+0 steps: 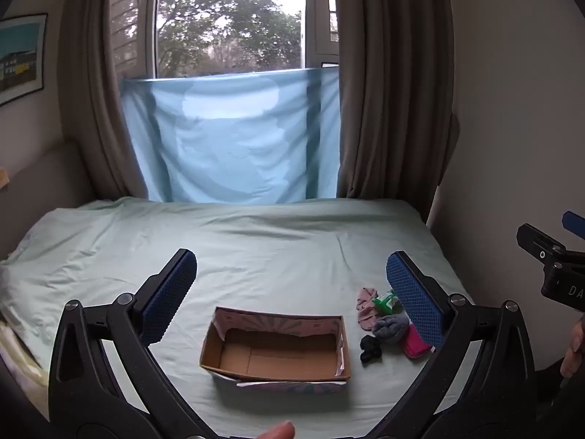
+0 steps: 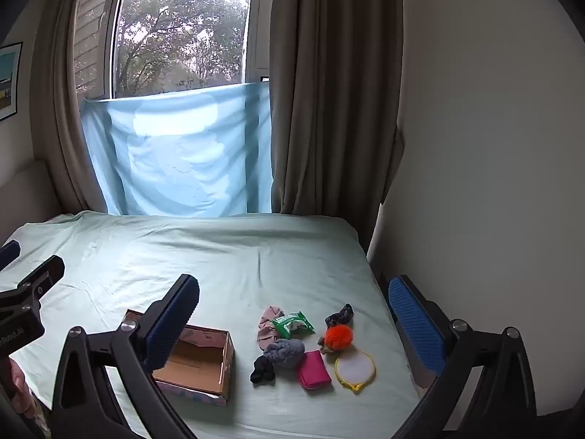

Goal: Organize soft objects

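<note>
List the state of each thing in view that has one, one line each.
left gripper: open, holding nothing
right gripper: open, holding nothing
cardboard box: open-topped, nothing inside
green wipes pack: lying on the bed, flap looks shut
pink pouch: closed, flat on the bed
curtains: drawn aside
blue sheet: hung across the lower window

Wall picture [image 1: 20, 56] cut by edge

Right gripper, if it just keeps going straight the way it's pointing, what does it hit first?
Probably the green packet in the pile, between the open right gripper fingers; depth is unclear, so it could be bare bed sheet beyond.
</note>
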A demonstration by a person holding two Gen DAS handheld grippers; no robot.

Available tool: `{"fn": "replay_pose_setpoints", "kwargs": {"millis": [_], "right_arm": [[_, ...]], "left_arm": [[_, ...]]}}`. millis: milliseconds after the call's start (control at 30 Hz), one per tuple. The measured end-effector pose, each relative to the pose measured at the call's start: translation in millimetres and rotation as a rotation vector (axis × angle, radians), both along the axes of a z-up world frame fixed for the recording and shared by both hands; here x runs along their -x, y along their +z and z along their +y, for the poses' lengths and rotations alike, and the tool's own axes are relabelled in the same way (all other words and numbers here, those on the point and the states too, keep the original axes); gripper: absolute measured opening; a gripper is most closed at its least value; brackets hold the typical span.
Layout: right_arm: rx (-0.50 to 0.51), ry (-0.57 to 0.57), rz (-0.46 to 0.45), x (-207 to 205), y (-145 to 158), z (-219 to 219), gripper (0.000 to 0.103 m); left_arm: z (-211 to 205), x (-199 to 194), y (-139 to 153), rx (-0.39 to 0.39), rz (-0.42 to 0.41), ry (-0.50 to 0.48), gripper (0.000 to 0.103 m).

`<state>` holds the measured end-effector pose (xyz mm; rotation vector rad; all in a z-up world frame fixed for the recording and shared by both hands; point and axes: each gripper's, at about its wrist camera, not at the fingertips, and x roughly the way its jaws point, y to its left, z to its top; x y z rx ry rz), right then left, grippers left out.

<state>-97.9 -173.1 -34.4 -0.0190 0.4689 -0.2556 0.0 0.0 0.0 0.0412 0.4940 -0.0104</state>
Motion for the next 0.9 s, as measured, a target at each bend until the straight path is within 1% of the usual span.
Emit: {"fn": "replay_pose_setpoints", "kwargs": {"millis": [33,67,200,233,267,300,333,433,467,500,700,900], "right_arm": [[-0.002,0.000,-0.006,0,0,0,0.103],[-0.001,-0.002,-0.015,0,0,0,0.103],[0.013,0.001,-0.003,-7,2,6,0.103],[0.009,0.005,-0.008,-8,3,7,0.103],[-0.004,0.013,-0.036,0,4,4,0.103],[-0.030,0.019,-0.043,1,5,-4,0.103],[-0.030,0.021,-0.037,-5,2,-6,0.103],[-0.013,0.029,-0.062,-4,2,-8,0.103],[-0.018,0.032,-0.070,-4,-1,-9,0.103],[-0.022,0.035,-0.072,-5,-1,-11,0.103],[-0.010,0.028,-0.081,-6,2,-14,0.103],[-0.008,0.029,-0.079,-4,5,-11,0.103]], "left_arm": [[0,0,0,0.008,-0.004,0.002,0.103],[1,0,0,0.034,-0.008,0.004,0.103],[0,0,0,0.016,-0.023,0.016,0.103],[-2,-1,0,0.008,-0.026,0.014,0.103],[-6,-1,1,0.000,-0.030,0.012,0.103],[-9,-3,4,-0.002,-0.031,0.013,0.103],[-11,-7,5,-0.004,-0.030,0.012,0.103],[-8,-9,15,0.012,-0.030,0.004,0.103],[2,-1,20,0.037,-0.039,0.013,0.103],[7,5,19,0.052,-0.046,0.019,0.103],[8,5,18,0.051,-0.050,0.017,0.103],[5,6,11,0.029,-0.054,0.031,0.103]]}}
